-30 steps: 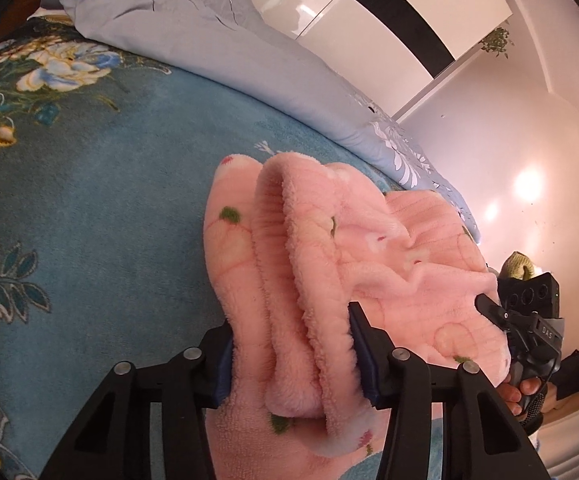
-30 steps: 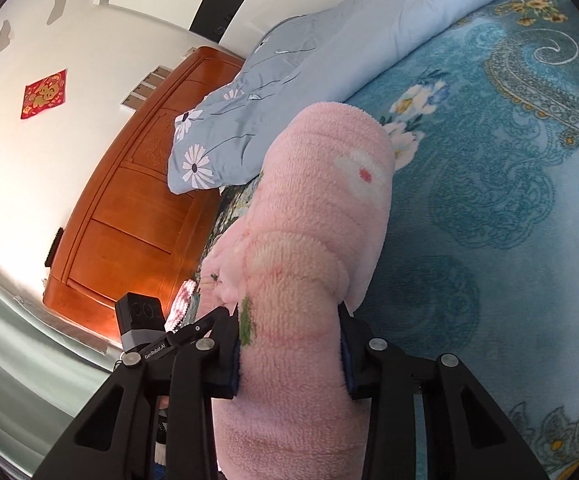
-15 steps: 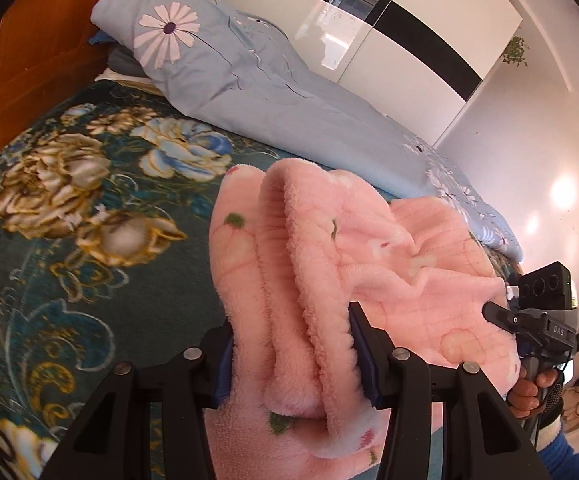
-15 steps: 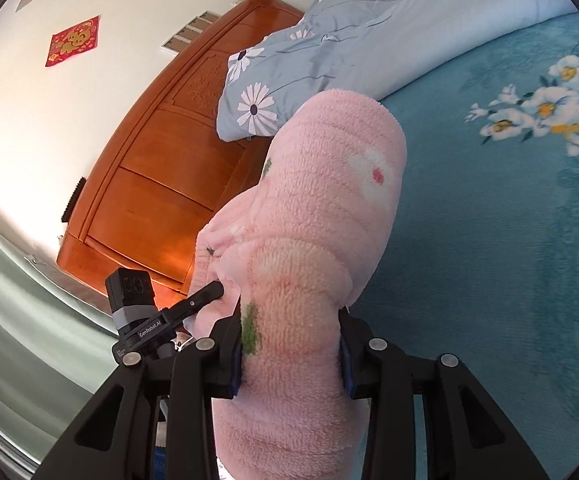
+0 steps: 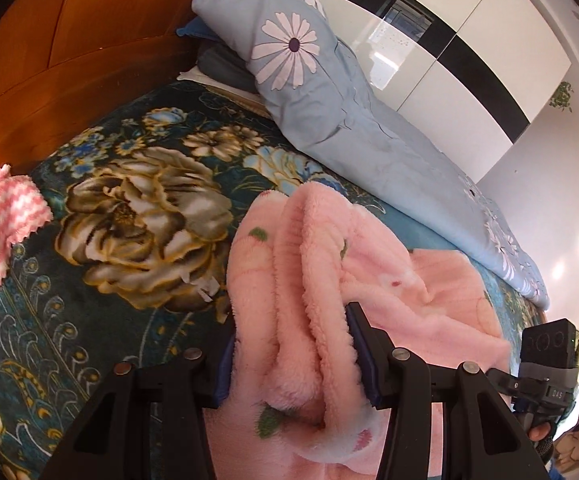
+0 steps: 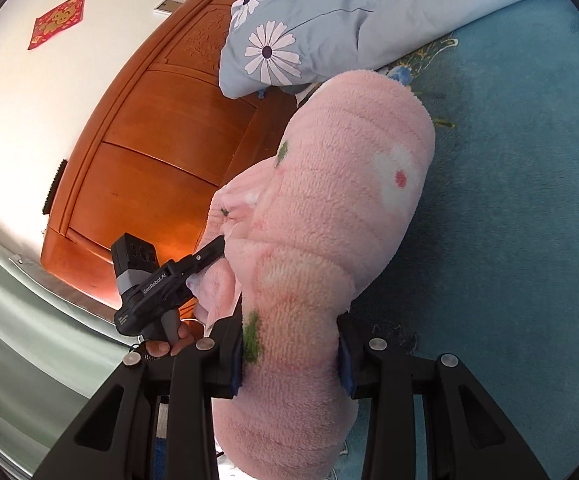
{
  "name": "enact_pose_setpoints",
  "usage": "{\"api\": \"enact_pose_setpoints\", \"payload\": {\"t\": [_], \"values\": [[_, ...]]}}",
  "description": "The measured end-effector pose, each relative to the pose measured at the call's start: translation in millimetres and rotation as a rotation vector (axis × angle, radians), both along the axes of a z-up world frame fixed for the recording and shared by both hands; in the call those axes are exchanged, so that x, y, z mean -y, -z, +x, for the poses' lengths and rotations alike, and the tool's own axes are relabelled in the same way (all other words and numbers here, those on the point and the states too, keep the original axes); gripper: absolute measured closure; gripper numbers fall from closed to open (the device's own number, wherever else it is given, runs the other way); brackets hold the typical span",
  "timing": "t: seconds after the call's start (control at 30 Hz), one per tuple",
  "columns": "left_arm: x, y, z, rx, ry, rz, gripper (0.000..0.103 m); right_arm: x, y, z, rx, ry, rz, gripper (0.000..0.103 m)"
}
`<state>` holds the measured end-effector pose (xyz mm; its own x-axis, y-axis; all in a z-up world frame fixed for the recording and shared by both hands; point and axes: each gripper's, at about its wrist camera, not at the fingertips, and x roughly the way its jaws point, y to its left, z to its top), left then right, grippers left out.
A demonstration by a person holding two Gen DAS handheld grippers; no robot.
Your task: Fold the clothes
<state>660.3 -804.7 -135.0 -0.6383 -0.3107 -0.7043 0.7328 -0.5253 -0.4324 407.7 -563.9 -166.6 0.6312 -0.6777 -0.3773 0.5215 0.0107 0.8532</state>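
Pink fleece garment (image 5: 309,280) hangs bunched between both clenched tongs, left tongs (image 5: 293,360) and right tongs (image 6: 291,364).

Pink garment (image 5: 369,280) fluffy fleece; headboard (image 6: 149,160) glossy wood; blanket (image 5: 129,220) plush; wardrobe (image 5: 449,40) glossy.

Pink fleece garment (image 5: 309,280) – flower-printed, bunched in thick folds – lifted above bed.

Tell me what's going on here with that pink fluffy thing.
A person is folding clothes on a bed, a handheld gripper in each hand. The left gripper and the right gripper are both clamped on bunched parts of a pink fleece garment, held up over the floral blanket. It isn't laid flat yet.
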Motion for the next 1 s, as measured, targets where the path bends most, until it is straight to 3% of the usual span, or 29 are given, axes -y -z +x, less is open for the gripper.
{"api": "enact_pose_setpoints", "payload": {"t": [0.17,0.27,0.47,0.73,0.83,1.0], "values": [[12.6,28.6,-0.7,0.068,0.015,0.026,0.051,-2.3,28.7,8.4,-0.023,0.017,0.043,0.065],[15.5,44.8,3.3,0.066,0.021,0.056,0.046,-6.3,47.1,6.1,-0.011,0.028,0.077,0.065],[12.7,59.4,3.3,0.089,0.007,0.061,0.043,-9.8,57.9,6.0,0.000,0.033,0.103,0.065],[3.4,40.6,-1.1,0.090,0.020,-0.020,0.049,-6.8,44.7,10.7,-0.030,0.027,0.068,0.065],[6.2,45.9,-5.3,0.153,0.031,0.005,0.046,-5.0,45.2,14.3,-0.068,0.008,0.084,0.065],[4.9,43.7,8.3,0.121,-0.014,0.040,0.041,-2.3,53.9,11.6,-0.065,0.006,0.135,0.057]]}}
